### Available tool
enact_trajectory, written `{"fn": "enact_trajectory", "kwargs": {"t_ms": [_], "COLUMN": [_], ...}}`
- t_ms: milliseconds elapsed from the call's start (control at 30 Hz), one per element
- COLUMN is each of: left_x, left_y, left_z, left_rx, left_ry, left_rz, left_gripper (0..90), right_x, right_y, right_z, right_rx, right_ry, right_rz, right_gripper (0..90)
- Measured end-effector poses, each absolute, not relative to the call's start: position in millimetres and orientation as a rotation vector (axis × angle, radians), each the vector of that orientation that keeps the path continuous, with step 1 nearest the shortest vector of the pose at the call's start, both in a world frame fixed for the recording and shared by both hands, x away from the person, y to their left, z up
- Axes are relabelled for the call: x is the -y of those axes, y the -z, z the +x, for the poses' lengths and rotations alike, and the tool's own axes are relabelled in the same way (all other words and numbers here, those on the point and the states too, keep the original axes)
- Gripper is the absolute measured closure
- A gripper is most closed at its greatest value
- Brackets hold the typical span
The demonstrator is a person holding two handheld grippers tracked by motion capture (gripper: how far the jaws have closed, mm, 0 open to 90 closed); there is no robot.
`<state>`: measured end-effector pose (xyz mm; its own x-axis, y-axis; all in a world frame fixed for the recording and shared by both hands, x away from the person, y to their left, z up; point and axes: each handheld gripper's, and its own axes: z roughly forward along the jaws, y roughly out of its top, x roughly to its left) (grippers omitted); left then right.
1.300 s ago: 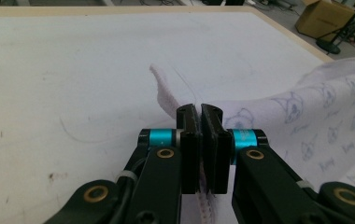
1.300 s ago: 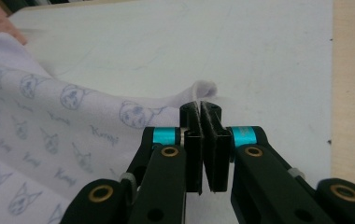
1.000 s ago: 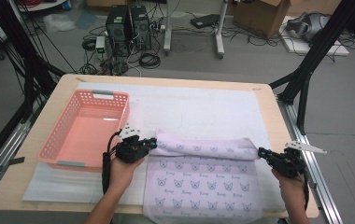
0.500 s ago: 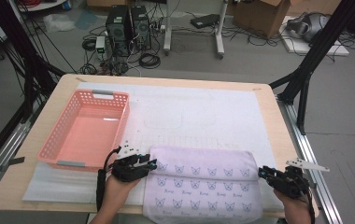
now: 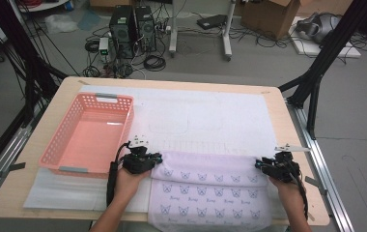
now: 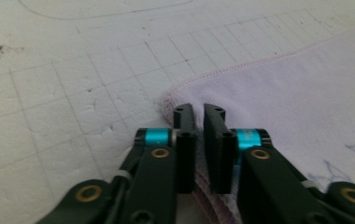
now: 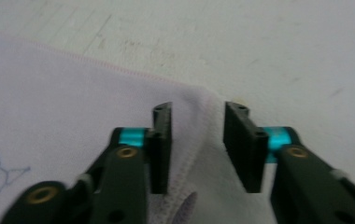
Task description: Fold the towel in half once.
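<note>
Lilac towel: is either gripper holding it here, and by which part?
The left gripper pinches the lilac towel at its far left corner; the right gripper stands open astride the far right corner.

Left gripper [image 5: 143,159]: we see a black body with a small white block on top and a thick black cable along the forearm.
Right gripper [image 5: 274,165]: black, with a pale grey three-cornered plate on top and a thin black cable.
Fingers [image 6: 183,140]: flat black bars with small screw holes, on turquoise collars.
Linkages: black arms with brass-coloured rivets.
Forearms: bare, no sleeves in view.
</note>
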<state>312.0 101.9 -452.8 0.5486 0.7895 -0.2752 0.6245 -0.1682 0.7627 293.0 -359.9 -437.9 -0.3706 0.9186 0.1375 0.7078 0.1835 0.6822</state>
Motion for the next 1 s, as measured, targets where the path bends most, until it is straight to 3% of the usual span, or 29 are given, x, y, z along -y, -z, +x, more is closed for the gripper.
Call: {"fn": "enact_trajectory", "kwargs": {"t_ms": [33, 67, 600, 1000], "left_x": [-101.9, -102.7, -124.8, -131.7], "left_y": [452.5, 451.6, 423.6, 439.0], "left_z": [310.9, 309.2, 253.7, 209.3], "left_rx": [-1.149, -1.141, -1.003, -1.003], "left_ry": [-0.241, -0.255, -0.303, -0.214], "left_rz": [1.873, 1.864, 1.686, 1.781], "left_gripper": [85.4, 86.2, 86.6, 86.6], "right_x": [358.3, 357.9, 371.0, 377.2], "right_y": [439.8, 439.2, 405.4, 418.6], "right_z": [293.9, 293.0, 227.8, 178.9], "right_rx": [-2.180, -2.181, -2.044, -2.150], "right_ry": [-0.964, -0.965, -1.171, -1.149], "right_rz": [1.516, 1.502, 1.362, 1.404], "right_gripper": [76.8, 87.0, 87.3, 87.4]}}
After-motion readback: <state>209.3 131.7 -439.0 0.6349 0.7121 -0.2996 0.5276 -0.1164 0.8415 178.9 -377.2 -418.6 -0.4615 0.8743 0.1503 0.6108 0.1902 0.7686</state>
